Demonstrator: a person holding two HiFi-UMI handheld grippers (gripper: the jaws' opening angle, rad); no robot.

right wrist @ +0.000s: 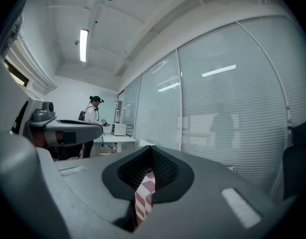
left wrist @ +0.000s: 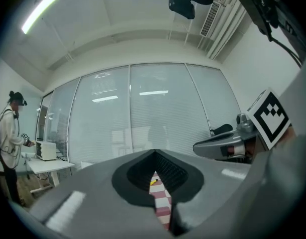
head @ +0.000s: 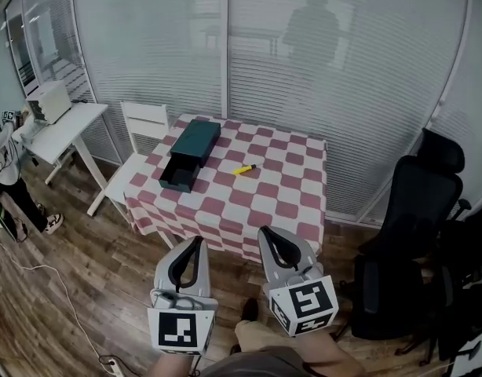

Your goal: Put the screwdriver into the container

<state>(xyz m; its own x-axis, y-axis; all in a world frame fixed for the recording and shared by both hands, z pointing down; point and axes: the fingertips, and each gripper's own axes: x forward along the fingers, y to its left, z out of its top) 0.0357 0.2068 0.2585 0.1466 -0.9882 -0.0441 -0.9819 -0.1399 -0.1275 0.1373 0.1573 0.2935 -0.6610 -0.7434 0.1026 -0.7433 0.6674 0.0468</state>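
The yellow screwdriver (head: 244, 169) lies flat on the red and white checked tablecloth (head: 280, 199), near the middle of the table and just to the right of the dark green container (head: 192, 148). It does not touch the container. The container stands on the left part of the table and its drawer (head: 178, 176) is pulled out toward the near edge.

Both grippers are in the air in front of the table, low in the head view, well apart from the screwdriver. The left gripper (head: 198, 240) has its two jaws pressed together at the tips and nothing is between them; in its own view only a thin slit stays between the jaws, and through it the checked cloth and the small yellow screwdriver (left wrist: 154, 182) are seen far away. The right gripper (head: 264, 230) is also clenched and empty, its slit showing a strip of the cloth (right wrist: 144, 195).

A white chair (head: 147, 121) stands at the left side of the table, beside a white desk (head: 64, 128). A black office chair (head: 418, 199) stands at the right. A person (right wrist: 93, 114) stands by the desk, on the wooden floor (head: 84, 265)
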